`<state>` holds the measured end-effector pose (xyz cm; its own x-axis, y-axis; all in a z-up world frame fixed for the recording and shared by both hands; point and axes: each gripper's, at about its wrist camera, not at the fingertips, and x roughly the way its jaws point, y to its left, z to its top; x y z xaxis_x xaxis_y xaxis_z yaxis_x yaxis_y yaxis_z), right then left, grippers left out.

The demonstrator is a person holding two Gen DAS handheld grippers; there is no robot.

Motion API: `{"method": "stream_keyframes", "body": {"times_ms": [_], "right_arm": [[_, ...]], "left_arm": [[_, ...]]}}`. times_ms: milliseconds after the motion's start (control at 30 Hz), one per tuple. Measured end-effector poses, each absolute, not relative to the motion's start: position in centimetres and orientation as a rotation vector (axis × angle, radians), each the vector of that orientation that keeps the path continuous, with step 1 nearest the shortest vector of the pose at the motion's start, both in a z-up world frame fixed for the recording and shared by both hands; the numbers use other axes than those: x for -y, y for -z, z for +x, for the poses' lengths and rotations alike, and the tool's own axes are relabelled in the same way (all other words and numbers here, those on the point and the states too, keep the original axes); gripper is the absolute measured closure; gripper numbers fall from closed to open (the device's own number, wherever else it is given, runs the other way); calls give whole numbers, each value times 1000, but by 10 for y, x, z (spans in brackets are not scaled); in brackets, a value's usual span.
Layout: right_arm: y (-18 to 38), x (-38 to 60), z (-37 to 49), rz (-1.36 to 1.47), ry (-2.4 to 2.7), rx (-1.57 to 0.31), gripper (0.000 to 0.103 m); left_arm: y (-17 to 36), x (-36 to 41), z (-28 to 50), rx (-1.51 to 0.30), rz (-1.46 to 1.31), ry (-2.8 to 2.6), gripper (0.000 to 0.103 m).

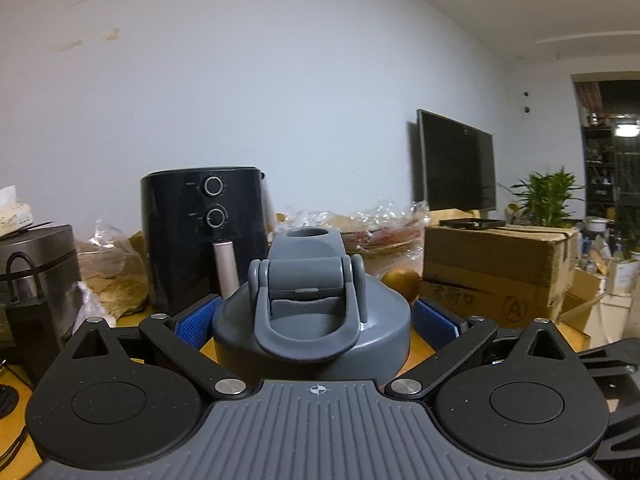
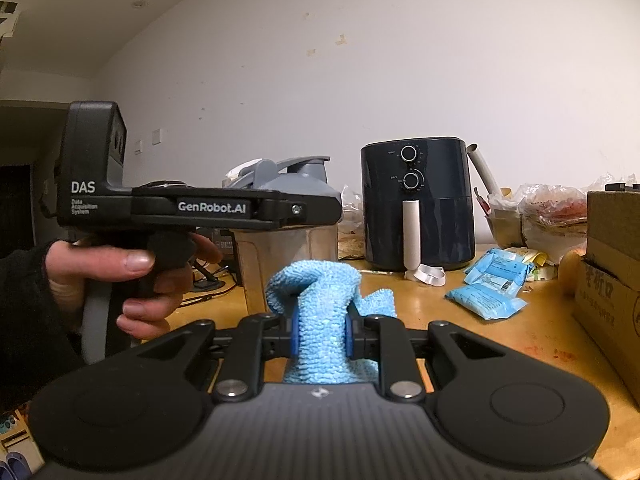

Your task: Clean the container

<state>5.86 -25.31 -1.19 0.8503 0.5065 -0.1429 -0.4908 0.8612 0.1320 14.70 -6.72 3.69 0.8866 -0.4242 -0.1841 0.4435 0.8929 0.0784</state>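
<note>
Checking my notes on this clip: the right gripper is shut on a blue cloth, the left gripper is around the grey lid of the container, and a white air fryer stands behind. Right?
One thing is wrong: the air fryer is black, not white, as the right wrist view shows. The rest holds: the right gripper is shut on the blue cloth, and the left gripper is around the container's grey lid.

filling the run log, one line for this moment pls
left gripper: around container lid | right gripper: shut on blue cloth
</note>
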Motion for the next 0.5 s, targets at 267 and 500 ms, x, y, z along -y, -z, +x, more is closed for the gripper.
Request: {"method": "stream_keyframes", "body": {"times_ms": [267, 500], "right_arm": [[14, 255, 59, 97, -523, -179, 84], [16, 256, 58, 101, -524, -184, 84]], "left_arm": [[-42, 83, 143, -155, 120, 313, 0], [-43, 100, 140, -166, 112, 205, 0]]}}
